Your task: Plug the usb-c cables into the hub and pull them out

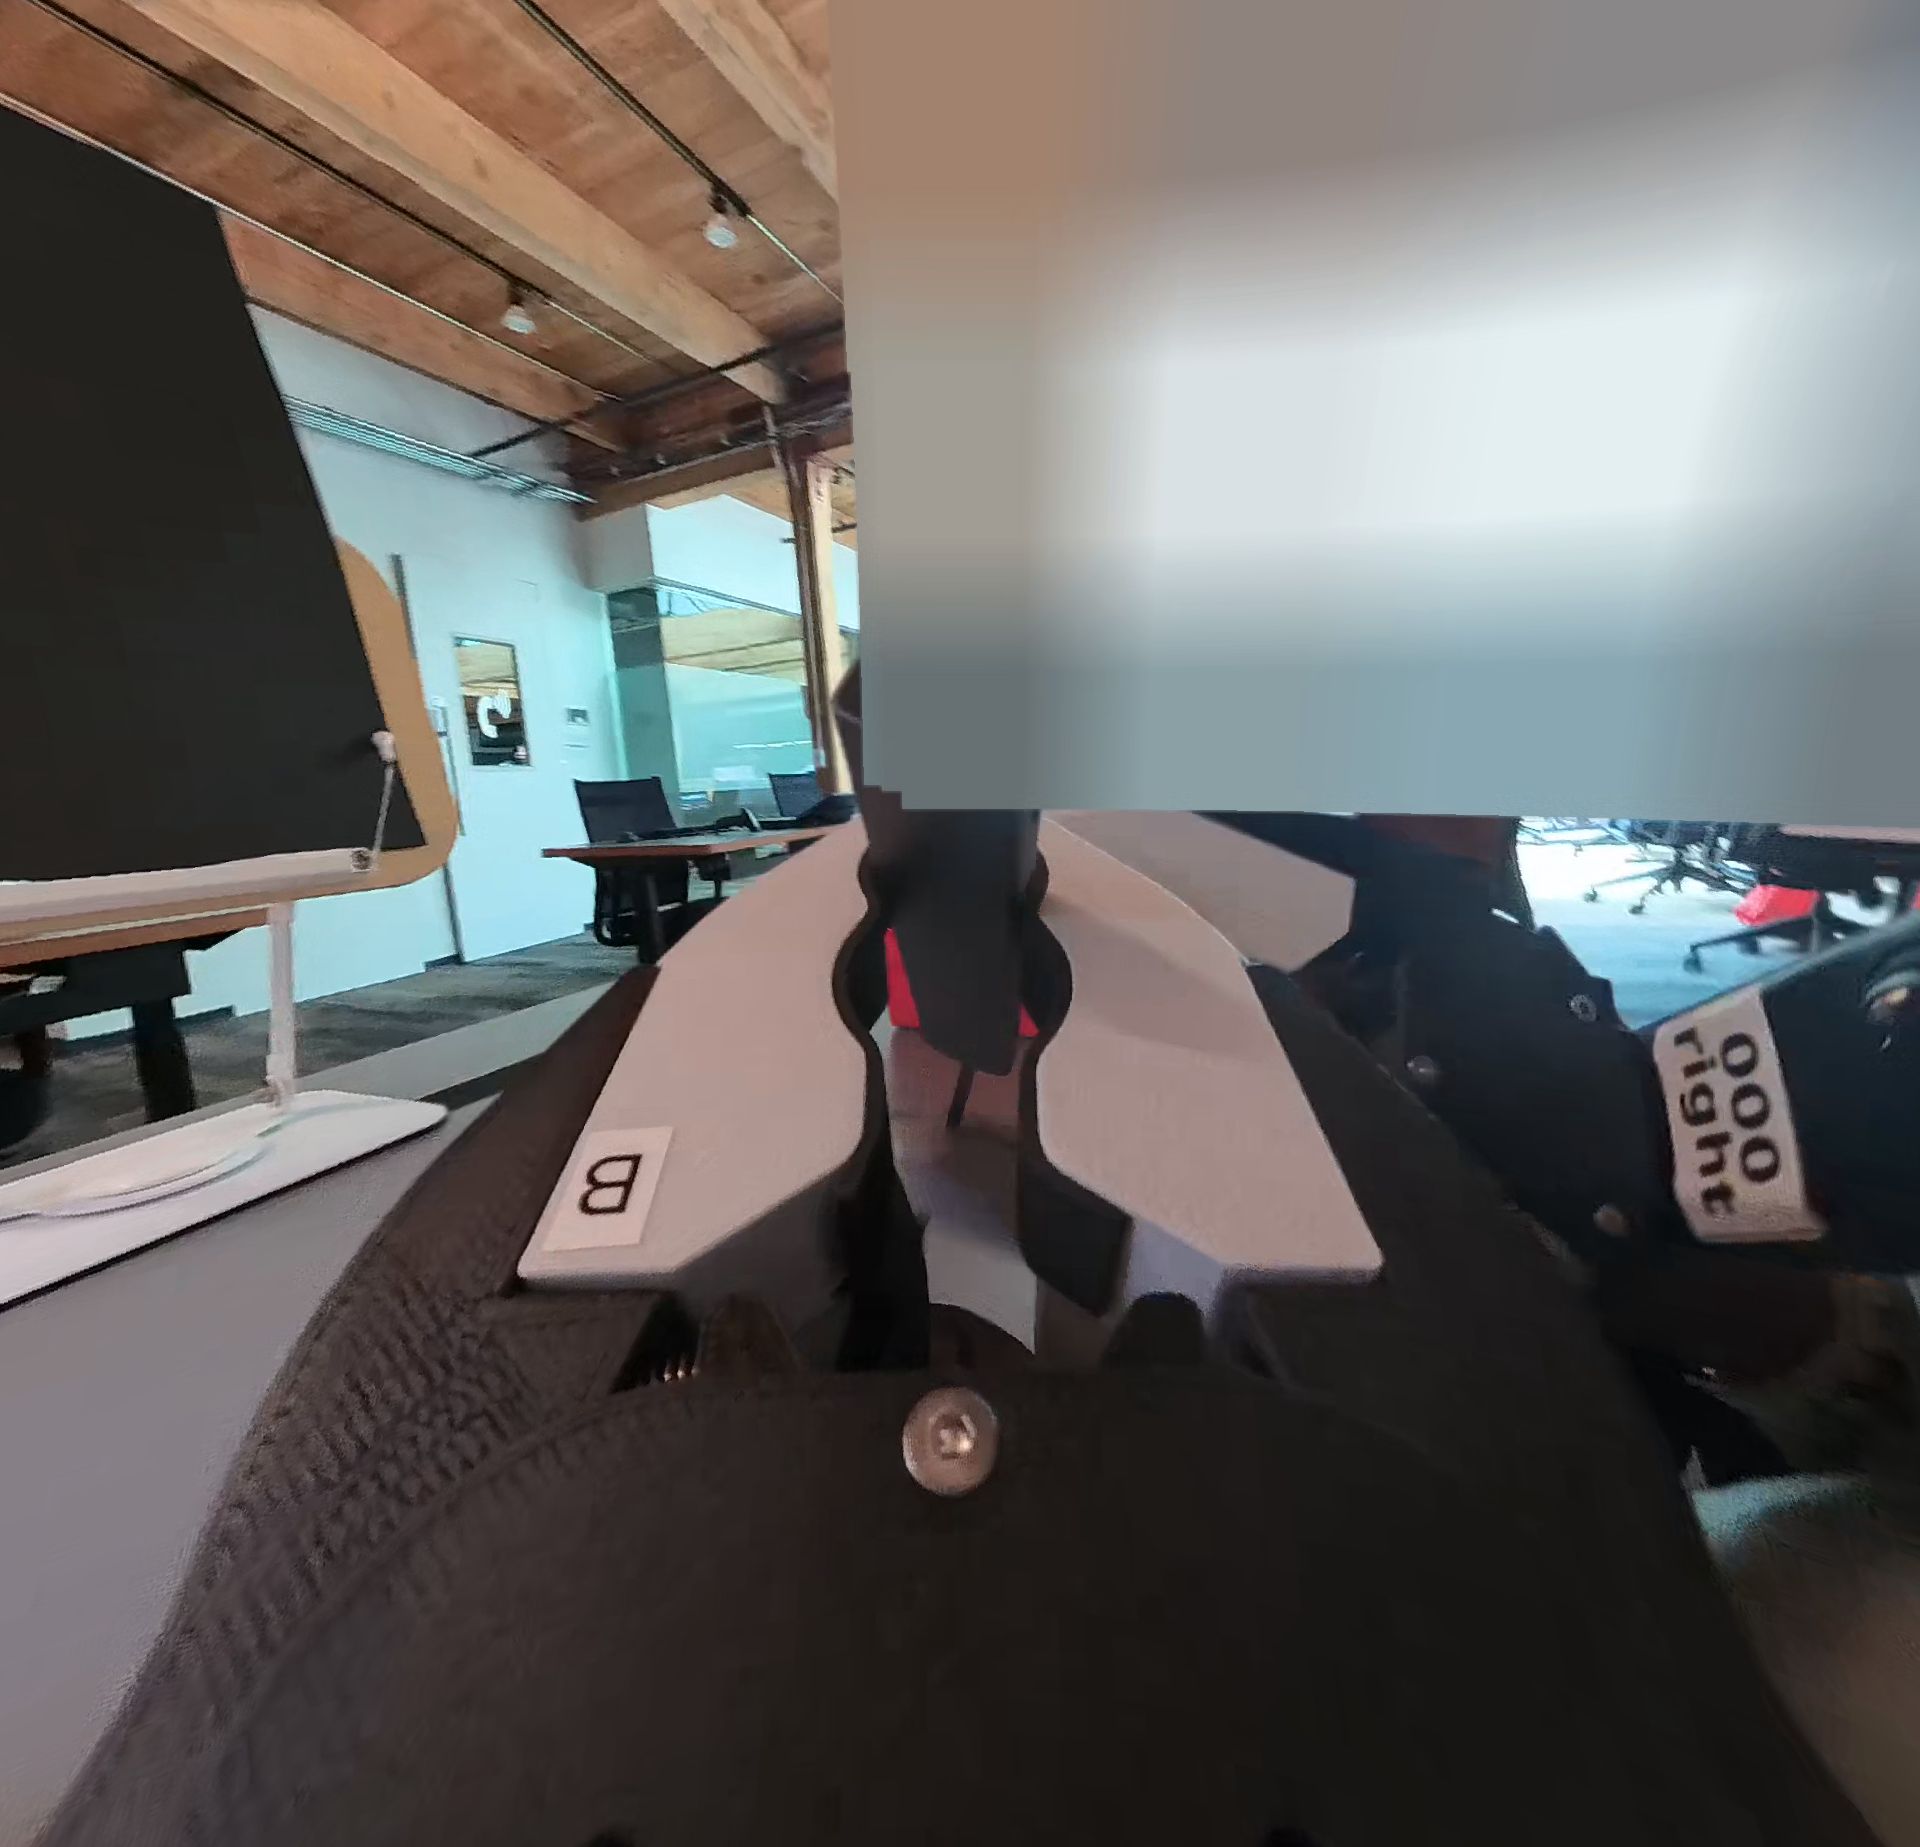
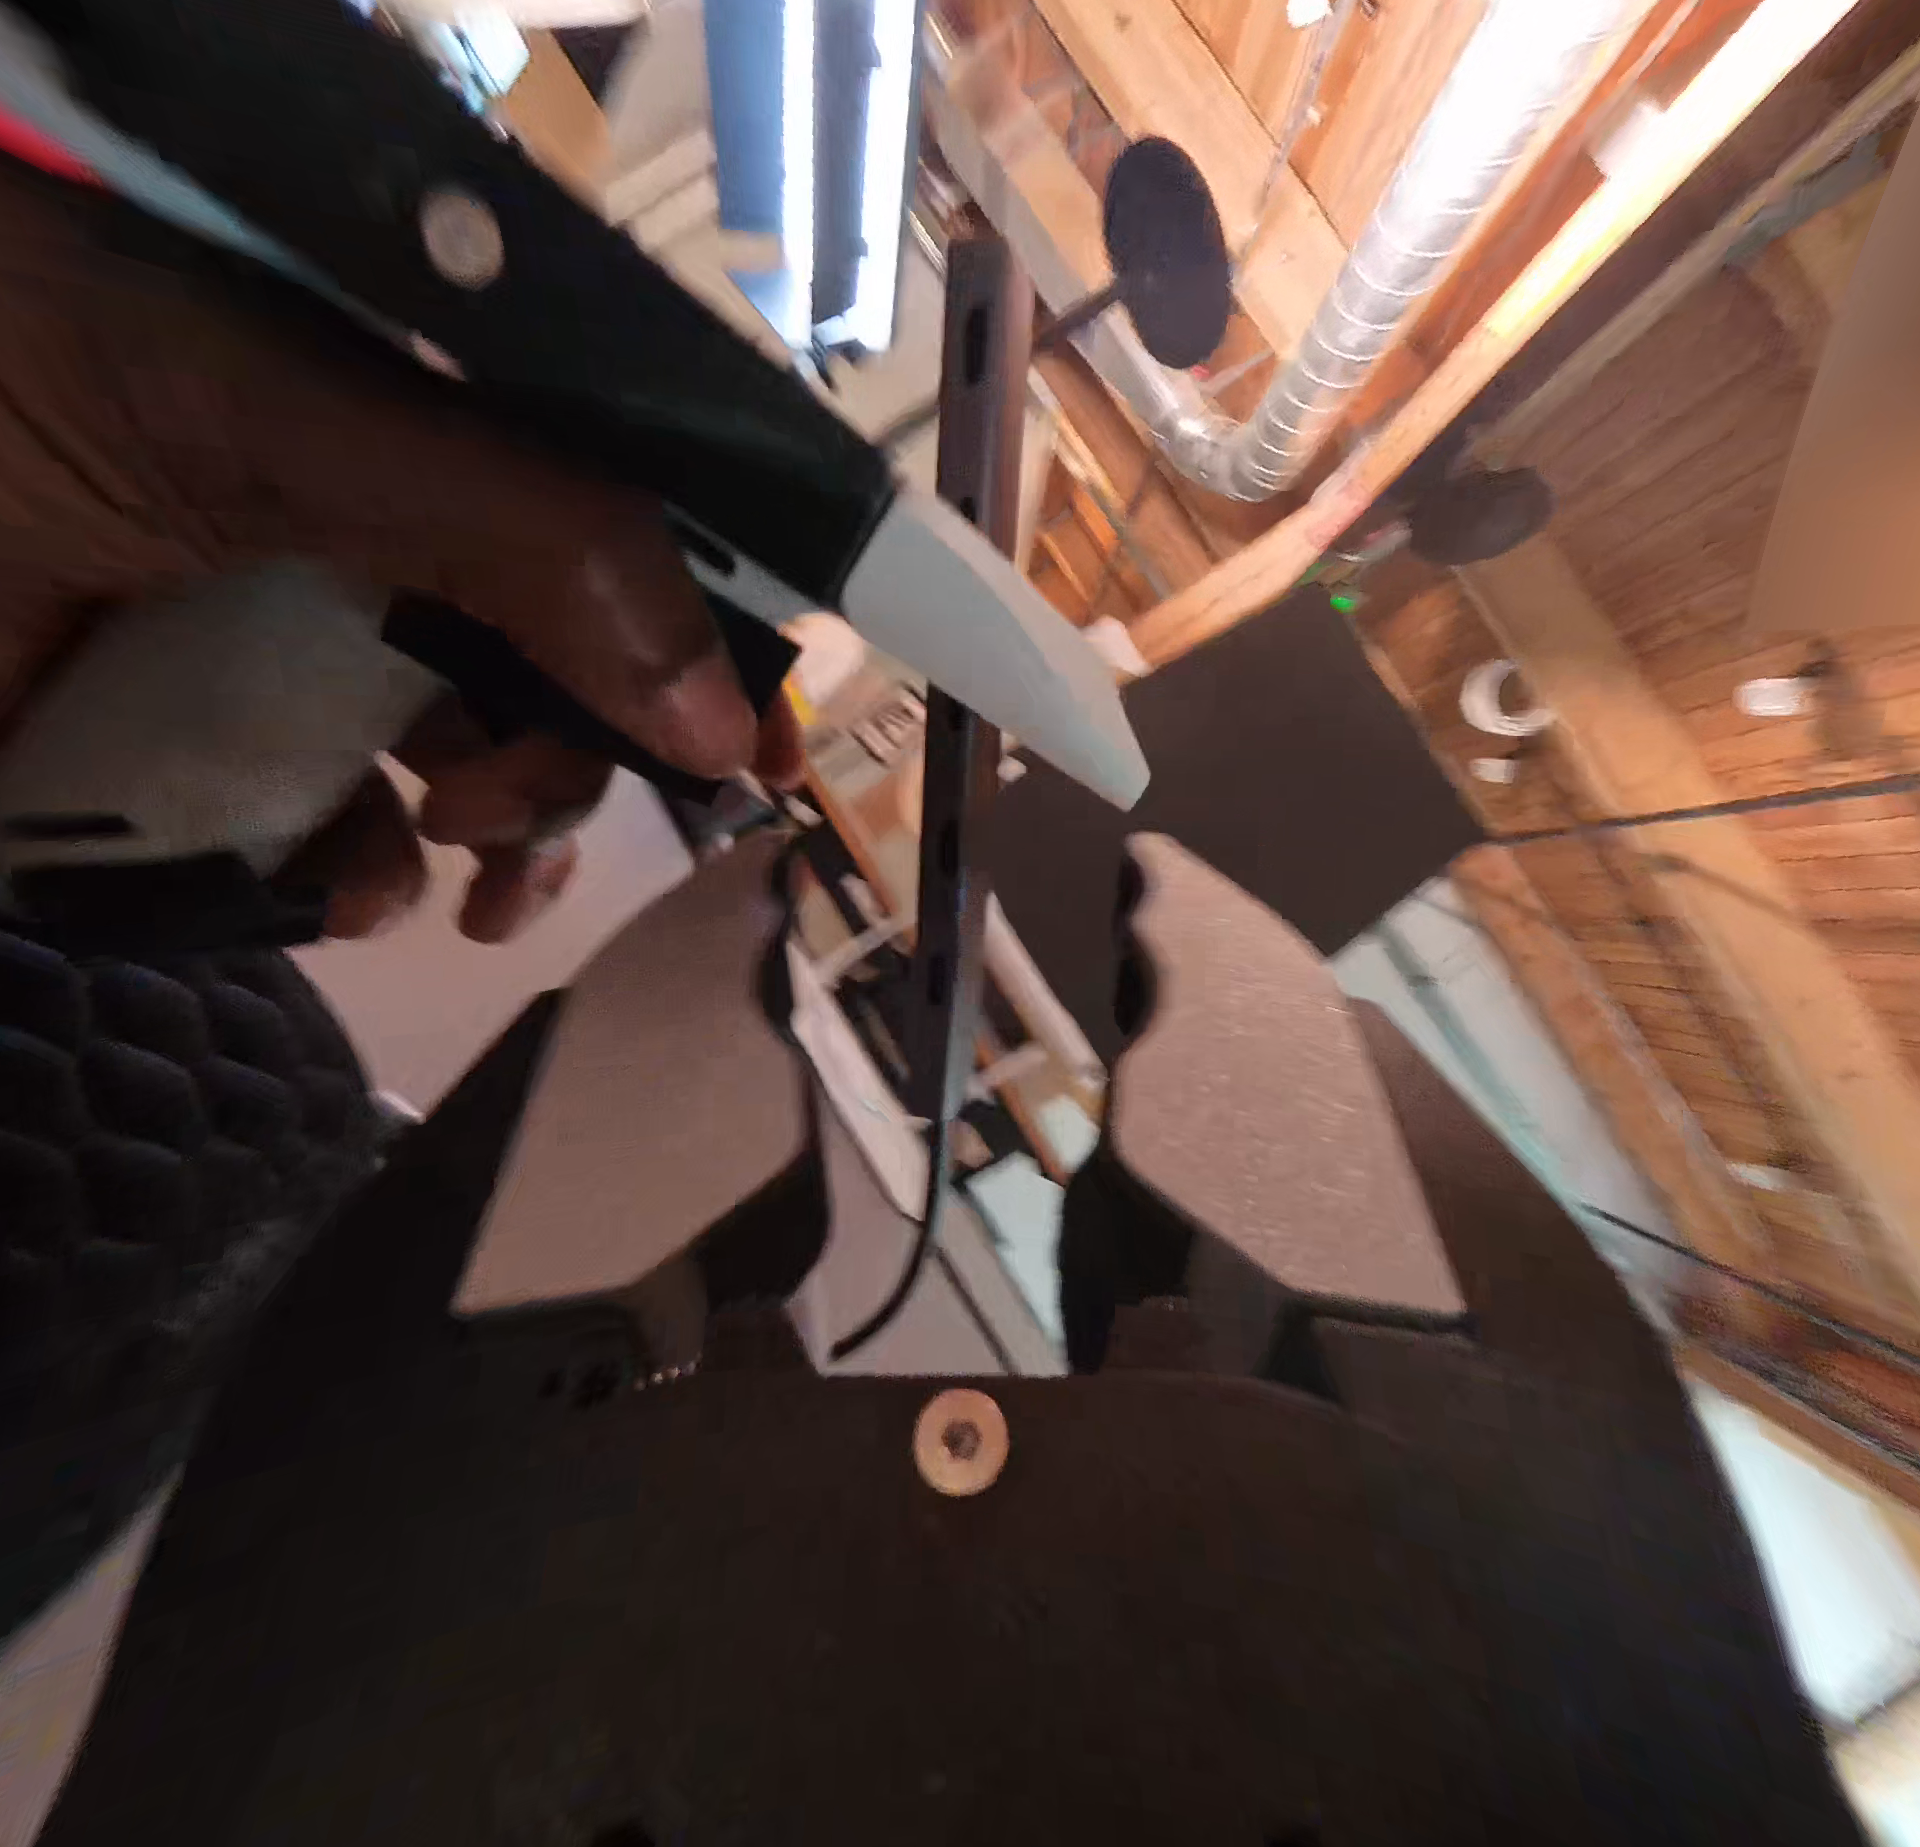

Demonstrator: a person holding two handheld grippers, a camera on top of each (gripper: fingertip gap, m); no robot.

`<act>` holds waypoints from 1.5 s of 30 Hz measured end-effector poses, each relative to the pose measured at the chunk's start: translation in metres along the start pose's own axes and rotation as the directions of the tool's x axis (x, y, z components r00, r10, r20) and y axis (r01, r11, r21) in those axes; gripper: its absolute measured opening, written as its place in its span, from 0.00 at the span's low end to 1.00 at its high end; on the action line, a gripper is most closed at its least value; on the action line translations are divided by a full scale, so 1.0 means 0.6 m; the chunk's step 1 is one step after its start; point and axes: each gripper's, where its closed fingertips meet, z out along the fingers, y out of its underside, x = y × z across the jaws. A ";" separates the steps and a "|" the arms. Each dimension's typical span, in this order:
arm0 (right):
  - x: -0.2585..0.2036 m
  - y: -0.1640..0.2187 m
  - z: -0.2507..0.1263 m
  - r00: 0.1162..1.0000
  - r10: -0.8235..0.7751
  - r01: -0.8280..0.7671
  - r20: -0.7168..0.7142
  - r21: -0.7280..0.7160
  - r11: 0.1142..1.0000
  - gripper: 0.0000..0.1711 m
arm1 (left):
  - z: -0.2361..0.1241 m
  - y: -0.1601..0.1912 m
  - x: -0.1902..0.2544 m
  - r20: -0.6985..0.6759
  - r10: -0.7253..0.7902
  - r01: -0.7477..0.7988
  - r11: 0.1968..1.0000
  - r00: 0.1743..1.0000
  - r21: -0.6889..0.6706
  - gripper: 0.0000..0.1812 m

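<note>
The hub (image 2: 961, 592) is a thin dark bar with several slot ports, seen edge-on and upright. My left gripper (image 1: 951, 914) is shut on the hub (image 1: 956, 976), whose top is hidden by a blurred patch. In the right wrist view the left gripper comes in from the upper left, held by a hand (image 2: 582, 634), with one white finger (image 2: 987, 654) against the hub. My right gripper (image 2: 951, 956) is open, its fingers on either side of the hub's lower part without touching it. A thin black lead (image 2: 906, 1267) hangs from the hub's lower end. I cannot make out any USB-C plug.
A black monitor (image 1: 156, 509) on a white stand (image 1: 281, 976) is at the left on the grey desk (image 1: 156, 1434). The right gripper's body (image 1: 1714, 1122) is close at the right. Office desks and chairs stand behind. The right wrist view looks up at a wooden ceiling and a silver duct (image 2: 1340, 343).
</note>
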 end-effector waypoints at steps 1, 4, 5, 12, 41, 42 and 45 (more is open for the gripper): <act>0.013 0.007 -0.001 0.995 -0.072 0.070 -0.070 -0.036 0.997 0.13 | 0.002 0.001 0.007 -0.022 0.009 -0.010 1.000 1.000 -0.003 0.12; 0.024 0.010 -0.007 0.988 -0.116 0.110 -0.101 -0.058 0.992 0.05 | 0.007 -0.009 0.014 -0.007 0.112 -0.112 0.993 0.994 0.047 0.28; 0.031 0.012 -0.010 0.991 -0.068 0.062 -0.111 -0.056 0.996 0.05 | 0.008 -0.022 0.010 0.041 0.165 -0.168 0.980 0.986 0.104 0.47; 0.096 0.051 -0.028 0.941 0.265 -0.274 -0.208 -0.016 0.961 0.05 | 0.019 -0.014 0.005 0.119 0.291 -0.297 0.954 0.949 0.036 0.80; 0.585 0.510 -0.112 0.816 0.235 -0.443 -0.529 -0.308 0.842 0.05 | -0.005 -0.031 -0.057 0.315 0.209 -0.228 0.973 0.926 0.024 0.80; 0.573 0.540 -0.110 0.828 0.240 -0.449 -0.507 -0.343 0.825 0.05 | -0.007 -0.031 -0.066 0.342 0.209 -0.227 0.974 0.916 0.012 0.80; 0.529 0.616 -0.116 0.840 0.307 -0.506 -0.447 -0.444 0.739 0.06 | -0.018 -0.037 -0.092 0.413 0.145 -0.168 0.985 0.899 0.022 0.80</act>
